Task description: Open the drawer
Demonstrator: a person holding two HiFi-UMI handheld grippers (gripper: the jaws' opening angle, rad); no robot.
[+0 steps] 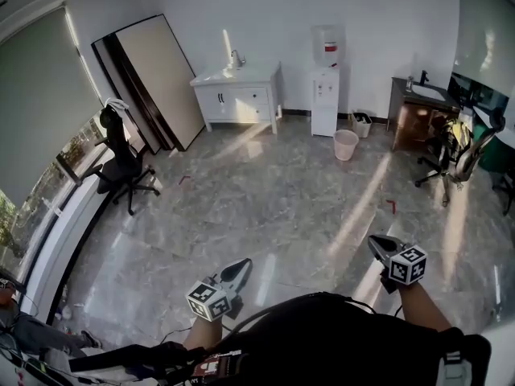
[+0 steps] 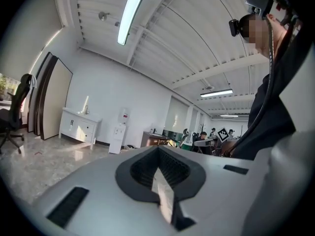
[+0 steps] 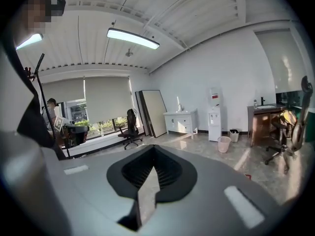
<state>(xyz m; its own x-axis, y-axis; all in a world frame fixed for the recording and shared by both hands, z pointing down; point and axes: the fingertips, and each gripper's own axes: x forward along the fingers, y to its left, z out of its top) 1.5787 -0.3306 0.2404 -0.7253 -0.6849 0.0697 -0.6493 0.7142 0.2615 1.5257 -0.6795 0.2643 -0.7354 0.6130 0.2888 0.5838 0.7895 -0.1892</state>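
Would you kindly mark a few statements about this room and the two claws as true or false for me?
1. The left claw and the right claw are both shut and empty. True.
2. The white cabinet stands against the far wall. True.
3. The right claw grips a handle on that cabinet. False: both claws are far from it and hold nothing.
4. The water dispenser stands to the left of the white cabinet. False: in the head view it is to the cabinet's right.
5. The pink waste bin stands upright near the water dispenser. True.
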